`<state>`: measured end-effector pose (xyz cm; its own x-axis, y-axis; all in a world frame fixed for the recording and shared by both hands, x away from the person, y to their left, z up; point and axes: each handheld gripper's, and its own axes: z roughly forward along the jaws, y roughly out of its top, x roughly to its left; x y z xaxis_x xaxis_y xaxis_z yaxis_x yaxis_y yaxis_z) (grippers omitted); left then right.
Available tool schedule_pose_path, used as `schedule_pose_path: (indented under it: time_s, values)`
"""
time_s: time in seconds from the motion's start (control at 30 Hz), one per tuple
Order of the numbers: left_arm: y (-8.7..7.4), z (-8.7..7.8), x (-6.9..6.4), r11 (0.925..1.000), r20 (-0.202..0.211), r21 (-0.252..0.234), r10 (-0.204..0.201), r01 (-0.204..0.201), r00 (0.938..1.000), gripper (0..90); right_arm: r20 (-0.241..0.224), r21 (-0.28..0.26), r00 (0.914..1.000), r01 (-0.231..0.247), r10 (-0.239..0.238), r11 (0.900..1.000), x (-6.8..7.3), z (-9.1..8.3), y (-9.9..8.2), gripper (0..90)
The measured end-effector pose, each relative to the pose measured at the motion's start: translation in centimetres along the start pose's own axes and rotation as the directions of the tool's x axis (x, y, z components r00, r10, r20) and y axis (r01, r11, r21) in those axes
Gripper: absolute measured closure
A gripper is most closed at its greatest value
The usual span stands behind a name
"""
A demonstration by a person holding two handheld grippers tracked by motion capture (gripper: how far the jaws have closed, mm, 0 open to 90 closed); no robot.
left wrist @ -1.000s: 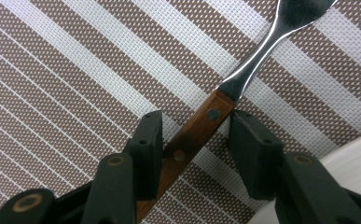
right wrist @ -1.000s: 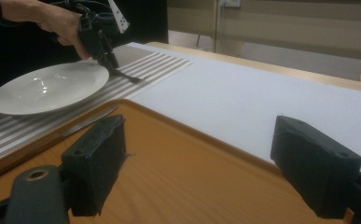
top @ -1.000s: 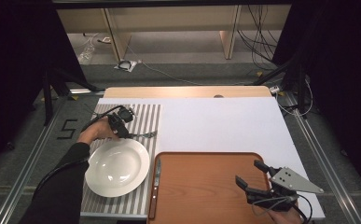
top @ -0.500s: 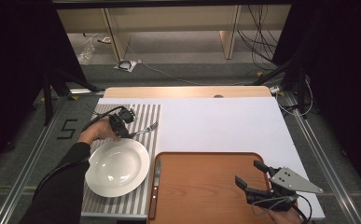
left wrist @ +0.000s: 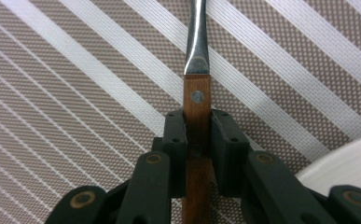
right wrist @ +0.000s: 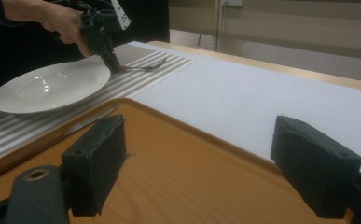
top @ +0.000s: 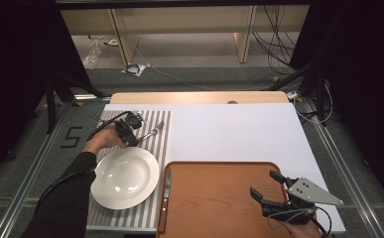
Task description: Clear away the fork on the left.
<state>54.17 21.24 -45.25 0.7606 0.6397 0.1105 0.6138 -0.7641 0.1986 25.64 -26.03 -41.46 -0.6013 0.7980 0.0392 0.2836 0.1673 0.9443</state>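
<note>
Left gripper view looks straight down the left tool (left wrist: 197,133), whose jaws have just been closing and now pinch the wooden handle of a fork (left wrist: 197,100) from both sides, the steel neck running away over the striped placemat (left wrist: 75,93). In the high view that tool (top: 128,135) sits at the far edge of the white plate (top: 125,177), with the fork (top: 151,132) lying on the placemat (top: 160,124) just beyond the plate, its tines pointing toward the middle of the bench (top: 229,129). A knife (top: 165,198) lies along the placemat's right edge, beside the wooden tray (top: 214,198). The right tool (top: 270,190) hovers over the tray's near right corner with its jaws spread wide and nothing between them.

As I judge it, the grasp on the fork is made, but the fork rests on the mat, not yet lifted. Carrying it off and setting it down, likely on the tray or beside the plate, is all still to do, as is anything with the knife and plate
</note>
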Motion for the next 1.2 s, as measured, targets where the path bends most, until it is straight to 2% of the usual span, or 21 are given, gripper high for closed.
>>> schedule_pose_path:
  time_s: [0.07, 0.2, 0.5, 0.63, 0.8, 1.13, 1.2]
  values:
    - [0.0, -0.4, 0.1, 0.9998, -0.028, -0.017, 0.006, -0.007, 0.9996, 76.6, 0.001, 0.0, 1.0, 0.001, -0.001, 1.0, 0.0, 0.0, 0.0, 19.1]
    - [0.0, -1.3, 0.4, 0.9989, -0.055, -0.043, -0.018, 0.016, 0.9983, 76.6, -0.001, -0.004, 1.0, 0.001, -0.001, 1.0, 0.0, 0.0, 0.0, 19.1]
    - [0.3, -3.0, 0.2, 0.9965, -0.069, -0.073, -0.045, 0.039, 0.9966, 76.6, -0.001, -0.001, 1.0, 0.002, -0.002, 1.0, 0.1, 0.1, 0.0, 19.1]
    - [0.6, -4.2, -0.5, 0.9948, -0.038, -0.081, -0.065, 0.062, 0.9972, 76.6, -0.001, -0.005, 1.0, 0.001, -0.001, 1.0, 0.0, 0.1, -0.1, 19.2]
    - [0.9, -5.7, -2.0, 0.9899, -0.001, -0.118, -0.079, 0.078, 0.9969, 76.6, 0.0, -0.001, 1.0, 0.002, -0.002, 1.0, 0.1, 0.1, 0.0, 19.2]
    - [0.4, -7.4, -5.3, 0.985, 0.066, -0.159, -0.058, 0.068, 0.9961, 76.6, 0.002, 0.002, 1.0, 0.004, -0.004, 1.0, 0.1, 0.0, 0.0, 19.3]
    - [0.2, -7.6, -5.9, 0.9841, 0.068, -0.167, -0.051, 0.062, 0.9964, 76.6, 0.003, 0.003, 1.0, 0.003, -0.003, 1.0, 0.1, 0.0, 0.0, 19.3]
